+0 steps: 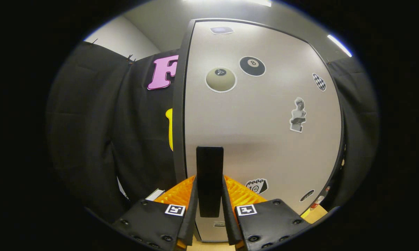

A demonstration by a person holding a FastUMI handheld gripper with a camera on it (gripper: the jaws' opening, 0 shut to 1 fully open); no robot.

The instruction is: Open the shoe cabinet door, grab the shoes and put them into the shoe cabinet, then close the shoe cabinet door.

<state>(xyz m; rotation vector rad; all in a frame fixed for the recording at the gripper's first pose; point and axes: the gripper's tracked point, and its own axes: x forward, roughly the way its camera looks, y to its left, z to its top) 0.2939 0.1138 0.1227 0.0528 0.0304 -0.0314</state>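
Note:
The shoe cabinet door (pixel 261 115) is a pale grey panel with several stickers, standing right in front of me. Its black upright handle (pixel 209 174) sticks out from the lower part of the panel and sits between my two orange fingers (pixel 179 191). My gripper (pixel 209 190) is shut on that handle, both pads pressing its sides. The door's dark left edge (pixel 179 104) stands out from the black cloth behind it. The shoes and the cabinet's inside are hidden behind the door.
Black cloth booth wall (pixel 101 132) hangs left and right of the cabinet. A strip of wooden floor (pixel 315 214) and a small red-and-white object (pixel 319 200) lie at the door's lower right corner.

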